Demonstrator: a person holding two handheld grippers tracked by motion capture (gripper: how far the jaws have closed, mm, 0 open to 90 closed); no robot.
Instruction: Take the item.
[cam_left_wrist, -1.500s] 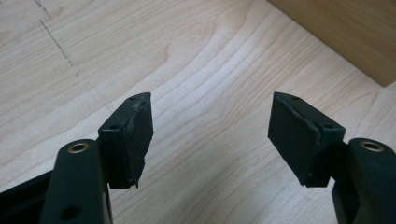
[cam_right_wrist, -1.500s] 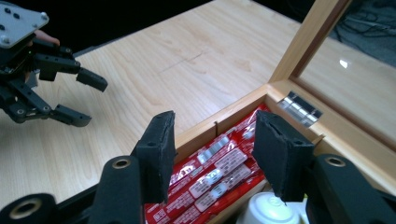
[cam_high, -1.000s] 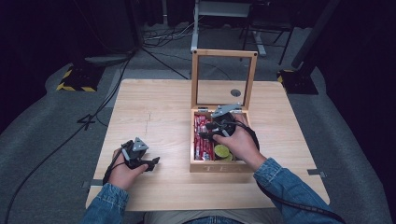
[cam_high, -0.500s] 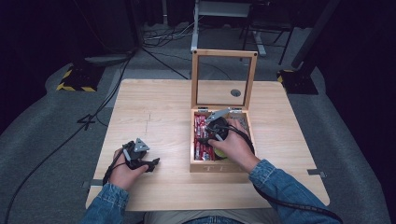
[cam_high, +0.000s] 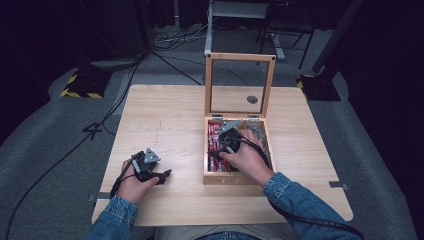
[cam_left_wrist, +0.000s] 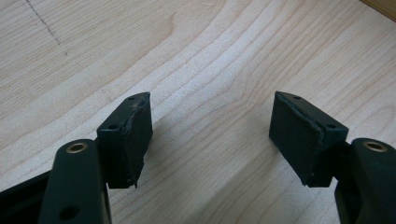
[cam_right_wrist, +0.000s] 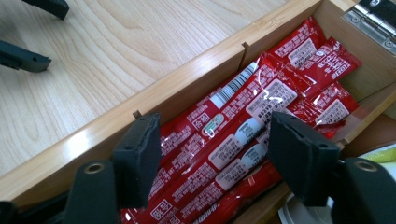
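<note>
Since a second ago, the right gripper (cam_high: 220, 145) has dipped lower into the box (cam_high: 235, 179), and its jaws have just been opening. They now stand wide over the red sachets (cam_right_wrist: 243, 140), nothing pinched between them. The sachets lie packed lengthwise in the box's left compartment, overlapping one another, beside the wooden divider (cam_right_wrist: 355, 128). The left gripper (cam_high: 162, 176) rests on the worktop (cam_high: 170, 115) well apart from the box, jaws spread wide and empty over bare wood.

The step in hand looks like picking out one sachet. To do it well, the jaws should straddle a single sachet across its narrow width, not along its length — the film is slick and the neighbours overlap, so a shallow bite could drag two or slip off. Coming down near a sachet's middle, clear of the box wall (cam_right_wrist: 187, 79), and closing gently before lifting straight up should keep the rest in place.
</note>
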